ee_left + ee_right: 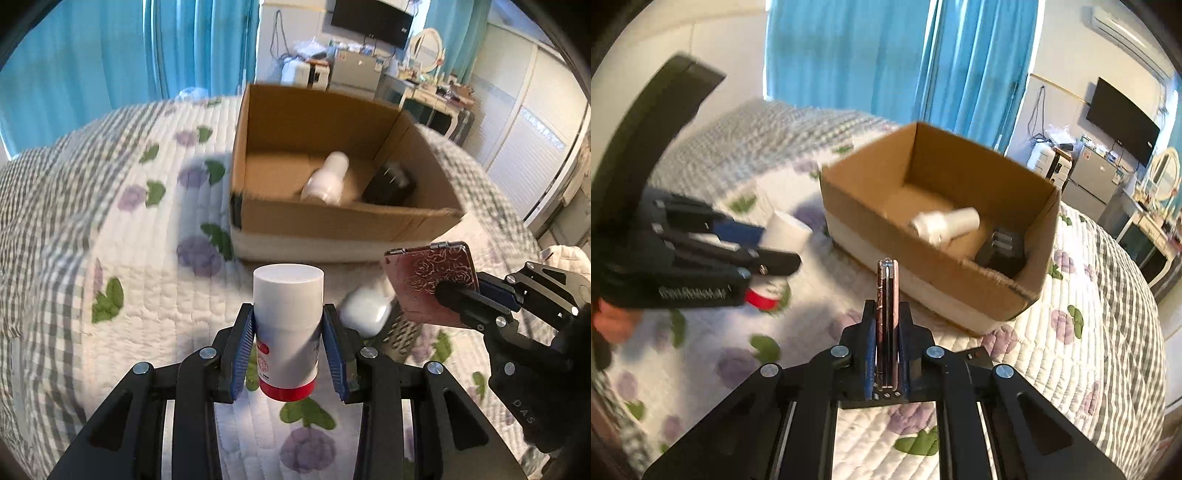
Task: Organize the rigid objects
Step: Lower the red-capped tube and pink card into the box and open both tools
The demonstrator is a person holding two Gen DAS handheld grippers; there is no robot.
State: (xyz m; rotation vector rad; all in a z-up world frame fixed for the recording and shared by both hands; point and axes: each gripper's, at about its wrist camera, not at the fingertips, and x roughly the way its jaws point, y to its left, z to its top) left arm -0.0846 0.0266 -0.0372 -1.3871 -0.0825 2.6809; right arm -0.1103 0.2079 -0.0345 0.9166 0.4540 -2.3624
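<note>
- Bedroom setting in the left wrist view: a bed under a white quilted bedspread (155, 295) printed with purple flowers and green leaves and edged in grey check, with blue curtains (110, 55) behind it and a dark wall-mounted screen (371, 20) above cluttered furniture at the far wall.
- An open brown cardboard box (332, 221) sits on the bedspread ahead; inside it a white plastic bottle (327, 179) lies on its side, with a black block-shaped object (389, 184) just beside it in the right corner.
- The left gripper (288, 350) holds a white cylindrical bottle with a white cap and a red band at its base (286, 321), upright; its blue-padded fingers (242, 354) pinch the bottle's sides, clear of the bedspread.
- A small white rounded object (364, 310) lies on the bedspread just right of the held bottle; what it is cannot be told.
- At right, the right gripper (448, 295) pinches a flat dark-red case embossed with a rose pattern (430, 280), tilted, near the box's front corner.
- In the right wrist view, the right gripper (886, 347) has its fingers (871, 350) pressed onto the thin case (887, 314), seen edge-on and standing upright between them.
- The cardboard box (938, 280) lies just beyond, holding the white bottle (945, 223) and the black object (1003, 251).
- At left, blurred, the left gripper (764, 243) carries the red-banded bottle (786, 232) above the bedspread (1071, 350), with the curtains (849, 55) behind.
</note>
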